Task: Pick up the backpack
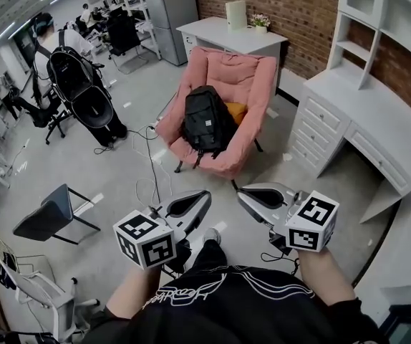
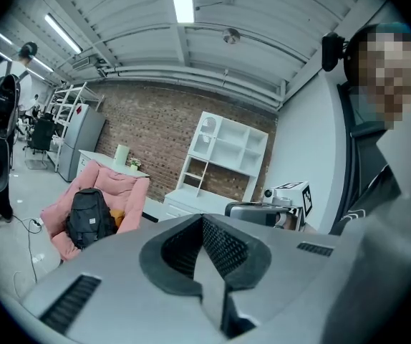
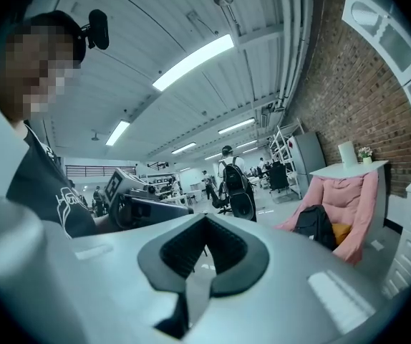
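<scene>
- Currently, left gripper (image 1: 204, 195) and right gripper (image 1: 243, 192): jaws pressed together, empty.
- Backpack (image 1: 207, 124) sits upright in armchair (image 1: 243, 84), well ahead of jaws.
- Likely soft, fairly heavy, slumping; take hold at top.

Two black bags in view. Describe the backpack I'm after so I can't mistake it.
Find the brick wall at the top of the head view; a pink armchair stands in front of it. The backpack is the black one propped against its backrest, beside an orange cushion. The other black pack is worn by a standing person, far left.
</scene>
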### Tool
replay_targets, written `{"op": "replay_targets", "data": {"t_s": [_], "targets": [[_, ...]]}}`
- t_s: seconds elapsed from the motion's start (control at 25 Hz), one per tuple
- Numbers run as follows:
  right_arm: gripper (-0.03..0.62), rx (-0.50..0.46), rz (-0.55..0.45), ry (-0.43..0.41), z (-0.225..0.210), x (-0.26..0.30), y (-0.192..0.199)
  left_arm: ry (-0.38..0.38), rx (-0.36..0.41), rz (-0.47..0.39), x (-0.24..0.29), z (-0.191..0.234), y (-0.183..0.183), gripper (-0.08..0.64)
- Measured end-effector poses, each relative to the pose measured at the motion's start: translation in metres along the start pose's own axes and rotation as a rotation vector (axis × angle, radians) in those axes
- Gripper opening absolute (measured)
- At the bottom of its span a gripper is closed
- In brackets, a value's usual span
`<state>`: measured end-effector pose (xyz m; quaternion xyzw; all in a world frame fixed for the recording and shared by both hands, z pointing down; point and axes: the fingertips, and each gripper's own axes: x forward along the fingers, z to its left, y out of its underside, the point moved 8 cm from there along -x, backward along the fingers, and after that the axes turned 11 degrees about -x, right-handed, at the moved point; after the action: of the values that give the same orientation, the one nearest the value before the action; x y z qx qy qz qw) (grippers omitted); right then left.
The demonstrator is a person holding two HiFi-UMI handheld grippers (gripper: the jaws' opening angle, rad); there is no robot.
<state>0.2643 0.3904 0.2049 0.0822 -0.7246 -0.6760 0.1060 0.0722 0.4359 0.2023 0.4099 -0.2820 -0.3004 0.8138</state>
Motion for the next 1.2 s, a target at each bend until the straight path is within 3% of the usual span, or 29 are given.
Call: {"op": "replay_targets", "data": {"t_s": [0.48,1.2], "targets": [[0.005,0.089,0.050,0.044,-0.085,0.055,0.018,0.016,-0.074,0.057,0.056,0.086,-0.035,0.002],[0.006,0.217,0.089,0.124,-0.235,0.208,0.033,0.008,-0.180,0.138,0.119,0.289,-0.126,0.002]]}}
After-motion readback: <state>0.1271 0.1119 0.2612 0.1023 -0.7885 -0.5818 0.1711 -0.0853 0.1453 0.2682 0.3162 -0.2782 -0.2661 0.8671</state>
